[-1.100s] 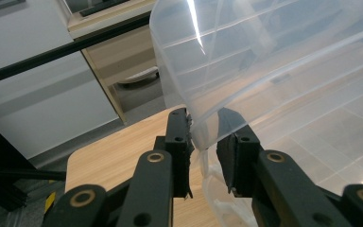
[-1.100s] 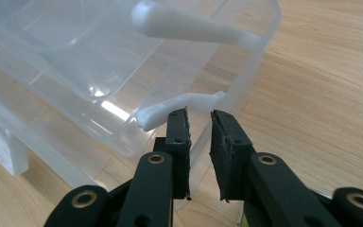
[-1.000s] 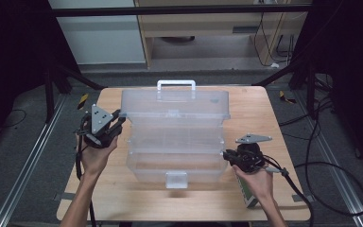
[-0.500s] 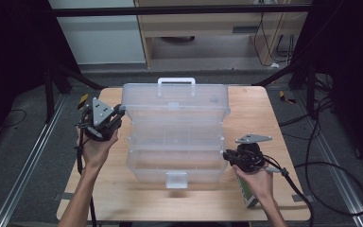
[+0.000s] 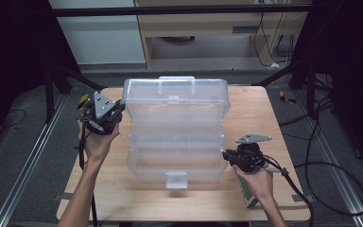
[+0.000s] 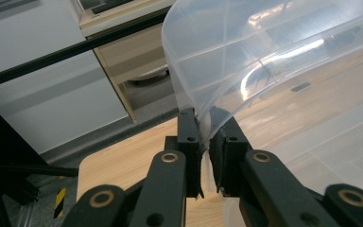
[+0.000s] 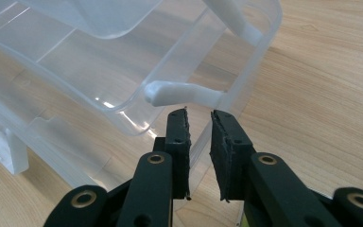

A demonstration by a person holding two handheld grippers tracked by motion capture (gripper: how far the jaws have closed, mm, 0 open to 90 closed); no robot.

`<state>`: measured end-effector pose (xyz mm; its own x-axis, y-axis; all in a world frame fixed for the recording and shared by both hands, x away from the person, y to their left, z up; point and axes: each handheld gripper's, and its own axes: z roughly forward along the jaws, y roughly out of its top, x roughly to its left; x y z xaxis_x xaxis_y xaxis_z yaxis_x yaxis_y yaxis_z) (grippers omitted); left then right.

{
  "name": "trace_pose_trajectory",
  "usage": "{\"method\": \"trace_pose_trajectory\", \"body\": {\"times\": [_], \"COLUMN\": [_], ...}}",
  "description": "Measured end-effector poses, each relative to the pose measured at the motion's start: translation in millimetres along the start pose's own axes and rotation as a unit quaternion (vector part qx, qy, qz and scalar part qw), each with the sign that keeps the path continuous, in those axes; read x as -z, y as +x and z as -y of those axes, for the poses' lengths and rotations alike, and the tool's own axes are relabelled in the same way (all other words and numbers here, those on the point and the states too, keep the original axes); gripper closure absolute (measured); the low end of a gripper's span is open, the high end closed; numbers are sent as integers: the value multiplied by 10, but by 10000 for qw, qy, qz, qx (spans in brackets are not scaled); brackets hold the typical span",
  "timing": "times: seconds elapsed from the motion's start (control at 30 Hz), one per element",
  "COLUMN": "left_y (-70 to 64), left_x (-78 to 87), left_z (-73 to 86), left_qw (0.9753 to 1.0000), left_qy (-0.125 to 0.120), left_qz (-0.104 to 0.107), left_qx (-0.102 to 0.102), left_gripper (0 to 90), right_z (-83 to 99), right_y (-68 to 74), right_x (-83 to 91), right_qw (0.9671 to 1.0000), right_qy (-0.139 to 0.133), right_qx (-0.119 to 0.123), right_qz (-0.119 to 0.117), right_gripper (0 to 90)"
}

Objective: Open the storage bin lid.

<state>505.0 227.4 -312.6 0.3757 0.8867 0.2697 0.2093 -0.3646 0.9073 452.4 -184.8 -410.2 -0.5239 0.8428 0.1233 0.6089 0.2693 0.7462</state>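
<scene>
High view: green carton [image 5: 248,197] half hidden

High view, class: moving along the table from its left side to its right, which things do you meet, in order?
left gripper at the lid's corner → clear plastic box with its lid raised → right gripper at the box's right side → small green-and-white carton under the right hand.
</scene>
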Motion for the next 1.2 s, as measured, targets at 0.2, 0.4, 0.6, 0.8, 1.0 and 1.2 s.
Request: {"method": "trace_pose_trajectory", "body": {"times": [0.2,0.4,0.6,0.8,1.0,1.2], "left_y": [18,42,67,90,121,144], "left_x": [-40,-85,-138,-183,-230,-271], "left_z": [-34,-74,-109,-135,-161,-177], "left_qw": [10000,9999,9999,9999,9998,9997], "left_qy": [67,106,110,112,124,115], "left_qz": [-54,-55,-44,-26,17,46], "left_qx": [20,-9,39,83,144,199], "left_gripper": [833,837,840,842,842,843], "right_z": [0,-1,-2,-3,-5,-6], "right_y": [0,-2,-1,2,4,2], "right_x": [-1,-2,-3,-2,-2,-3], "right_qw": [10000,10000,10000,10000,10000,10000], "right_qy": [-3,-8,-5,6,13,19], "right_qx": [-2,2,-2,-21,-17,-9], "right_qz": [-8,-12,-10,-11,-8,-11], "right_gripper": [773,772,772,772,772,772]}}
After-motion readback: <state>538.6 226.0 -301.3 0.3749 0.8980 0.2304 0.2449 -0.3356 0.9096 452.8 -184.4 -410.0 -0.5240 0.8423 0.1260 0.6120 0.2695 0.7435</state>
